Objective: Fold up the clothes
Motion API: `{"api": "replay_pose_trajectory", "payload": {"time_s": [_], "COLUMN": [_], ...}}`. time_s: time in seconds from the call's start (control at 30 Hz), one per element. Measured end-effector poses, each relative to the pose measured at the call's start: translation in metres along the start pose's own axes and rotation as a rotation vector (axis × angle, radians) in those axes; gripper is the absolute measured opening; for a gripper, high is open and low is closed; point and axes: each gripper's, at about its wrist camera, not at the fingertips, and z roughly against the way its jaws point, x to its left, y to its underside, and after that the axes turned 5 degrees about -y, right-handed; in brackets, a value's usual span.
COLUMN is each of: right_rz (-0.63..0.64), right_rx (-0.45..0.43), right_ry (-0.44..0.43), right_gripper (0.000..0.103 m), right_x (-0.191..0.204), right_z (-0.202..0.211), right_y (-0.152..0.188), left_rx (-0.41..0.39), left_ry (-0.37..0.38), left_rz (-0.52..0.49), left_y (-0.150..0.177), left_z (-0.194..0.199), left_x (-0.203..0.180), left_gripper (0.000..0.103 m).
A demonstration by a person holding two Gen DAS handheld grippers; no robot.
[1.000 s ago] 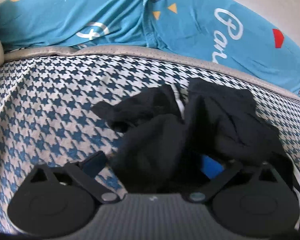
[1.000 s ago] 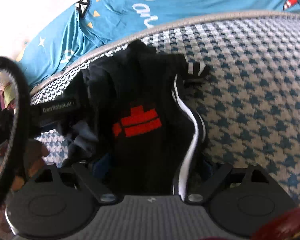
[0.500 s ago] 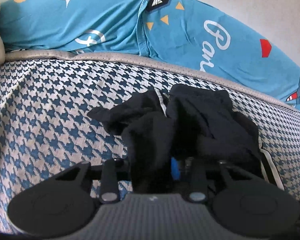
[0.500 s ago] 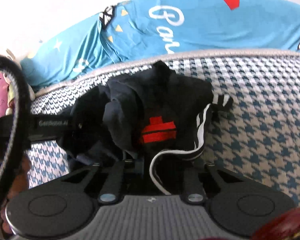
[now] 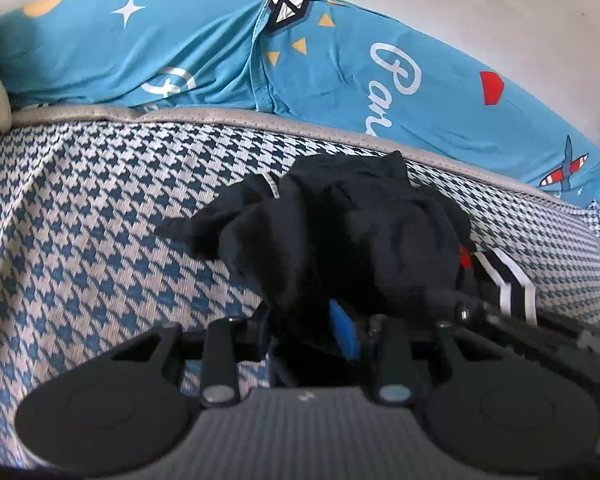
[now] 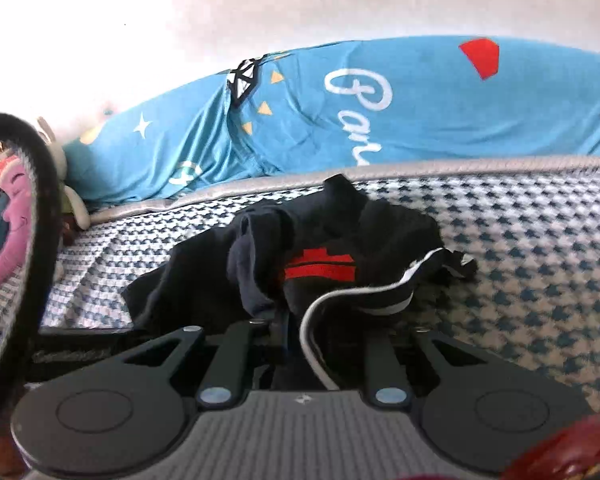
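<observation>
A crumpled black garment [image 5: 352, 236] with white side stripes and a red patch lies on the blue-and-white houndstooth mattress [image 5: 100, 220]. My left gripper [image 5: 312, 332] is shut on the garment's near edge; black cloth bunches between the fingers. In the right wrist view the same garment [image 6: 320, 248] shows its red patch and white stripe. My right gripper [image 6: 300, 344] is shut on its near edge beside the white stripe. The two grippers sit close together, the right one showing at the left view's right edge [image 5: 500, 316].
A blue patterned pillow or duvet [image 5: 220, 48] lies along the mattress's far edge against a white wall. Plush toys [image 6: 8, 216] sit at the far left. A black strap [image 6: 32, 200] crosses the right view's left side.
Both grippers went from open to shut on the garment's near edge. Both have drawn back and lifted, so the garment now lies farther ahead and more of the pillow and wall shows.
</observation>
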Motion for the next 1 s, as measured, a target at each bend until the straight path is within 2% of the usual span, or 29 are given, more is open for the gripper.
{"api": "replay_pose_trajectory", "payload": {"time_s": [0.03, 0.1, 0.13, 0.2, 0.27, 0.37, 0.53, 0.63, 0.7, 0.87, 0.9, 1.0], "right_rz": [0.002, -0.028, -0.063, -0.11, -0.122, -0.104, -0.08, -0.067, -0.034, 0.048, 0.056, 0.108], "right_rx": [0.017, 0.027, 0.014, -0.007, -0.025, -0.068, -0.086, -0.071, 0.011, 0.212, 0.224, 0.172], "right_ry": [0.038, 0.088, 0.096, 0.085, 0.064, 0.051, 0.046, 0.042, 0.057, 0.093, 0.09, 0.085], "right_gripper": [0.023, 0.037, 0.039, 0.042, 0.042, 0.049, 0.054, 0.06, 0.074, 0.075, 0.075, 0.075], "right_x": [-0.001, -0.007, -0.012, -0.017, -0.017, -0.011, -0.003, 0.0, 0.005, 0.015, 0.015, 0.022], "right_z": [-0.001, 0.001, 0.005, 0.014, 0.023, 0.037, 0.05, 0.053, 0.045, 0.026, 0.026, 0.043], "right_y": [-0.002, -0.003, -0.004, -0.006, -0.009, -0.01, -0.011, -0.01, -0.005, 0.009, 0.01, 0.012], "left_rx": [0.003, 0.003, -0.002, -0.011, -0.027, -0.059, -0.086, -0.063, -0.042, -0.008, 0.001, 0.006], "left_ry": [0.004, 0.004, -0.003, -0.021, -0.036, -0.046, -0.076, -0.081, -0.1, -0.105, -0.104, -0.105], "left_rz": [0.006, 0.013, 0.017, 0.027, 0.041, 0.066, 0.09, 0.111, 0.116, 0.155, 0.161, 0.175], "left_y": [0.001, 0.001, 0.002, 0.002, 0.0, -0.003, -0.008, -0.008, -0.008, -0.008, -0.008, -0.009], "left_z": [0.002, 0.006, 0.007, 0.01, 0.014, 0.018, 0.02, 0.016, 0.012, 0.008, 0.008, 0.007], "left_x": [0.002, 0.006, 0.008, 0.012, 0.017, 0.024, 0.032, 0.04, 0.042, 0.052, 0.053, 0.057], "left_gripper": [0.032, 0.032, 0.035, 0.043, 0.06, 0.082, 0.097, 0.099, 0.1, 0.103, 0.103, 0.103]}}
